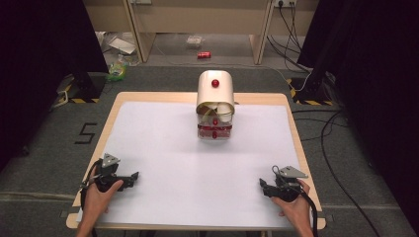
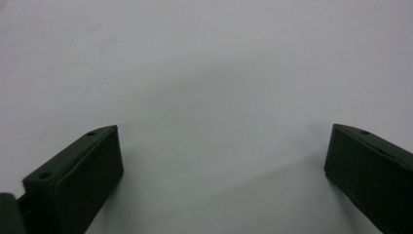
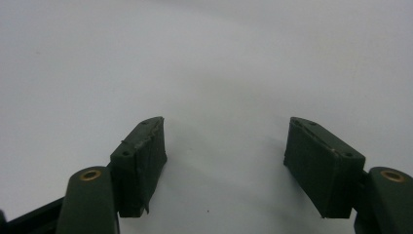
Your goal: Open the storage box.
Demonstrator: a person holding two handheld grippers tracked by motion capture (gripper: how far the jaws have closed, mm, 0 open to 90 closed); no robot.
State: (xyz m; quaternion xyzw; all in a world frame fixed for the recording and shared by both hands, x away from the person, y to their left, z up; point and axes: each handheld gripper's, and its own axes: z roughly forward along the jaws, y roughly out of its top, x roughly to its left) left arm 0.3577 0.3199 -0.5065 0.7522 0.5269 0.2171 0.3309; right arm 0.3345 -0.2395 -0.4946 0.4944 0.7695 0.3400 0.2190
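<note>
- White sheeting covers the wooden worktop [image 1: 148,128], which stands on grey floor between black curtains.
- Toward the far edge of the worktop, at its middle, stands a cream container [image 1: 215,94] with a rounded lid and a red knob [image 1: 215,83]; its lower part is clear, with red items inside that are too small to identify.
- Well nearer than the container, to its left, the left gripper [image 1: 132,177] lies low over the sheet in the person's left hand [image 1: 101,195], jaws spread wide and empty.
- Well nearer than the container, to its right, the right gripper [image 1: 262,185], in the right hand [image 1: 294,205], has its jaws parted and empty.
</note>
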